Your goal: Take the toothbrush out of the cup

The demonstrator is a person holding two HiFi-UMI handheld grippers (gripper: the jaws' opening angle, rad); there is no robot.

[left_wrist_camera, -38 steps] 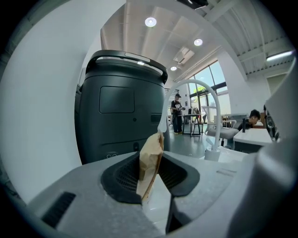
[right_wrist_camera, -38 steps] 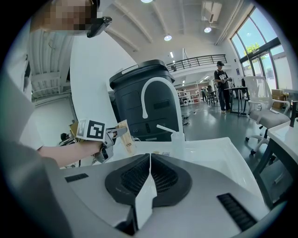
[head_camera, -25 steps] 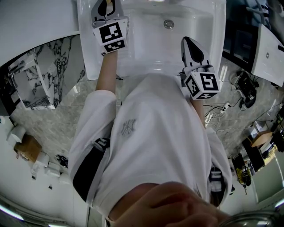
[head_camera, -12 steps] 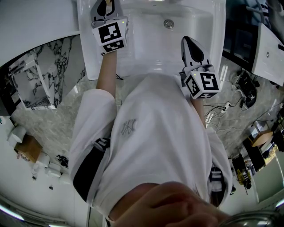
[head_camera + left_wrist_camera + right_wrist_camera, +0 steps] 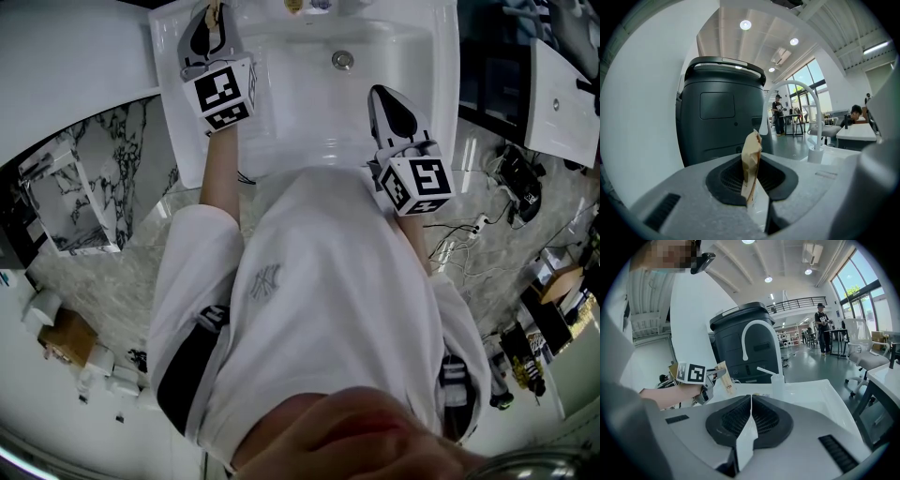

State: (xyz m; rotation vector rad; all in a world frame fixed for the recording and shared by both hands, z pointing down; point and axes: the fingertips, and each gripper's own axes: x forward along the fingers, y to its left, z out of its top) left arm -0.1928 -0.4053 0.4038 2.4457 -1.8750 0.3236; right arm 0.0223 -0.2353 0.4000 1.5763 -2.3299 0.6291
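Over the white sink's (image 5: 300, 112) left rim, my left gripper (image 5: 210, 13) is shut on a flat tan stick, seemingly the toothbrush (image 5: 752, 152). The stick stands upright between the pads. The right gripper view shows the same toothbrush (image 5: 724, 377) sticking up from the left gripper (image 5: 710, 377), clear of the cup. A clear cup (image 5: 777, 383) stands at the sink's back edge by the faucet (image 5: 759, 328), with a thin white stick slanting out of it. My right gripper (image 5: 382, 94) hovers over the sink's right side, its jaws (image 5: 751, 404) shut with nothing in them.
A large dark rounded bin (image 5: 722, 112) stands right behind the sink. The sink's drain (image 5: 343, 59) lies mid-basin. Cables (image 5: 464, 234) run over the floor at right and a marble slab (image 5: 103, 141) lies at left. People, desks and a chair (image 5: 862, 355) are far off.
The whole head view has slid slightly and shows more of the sink's back edge. Both grippers keep their places over the sink, the left still holding the tan stick.
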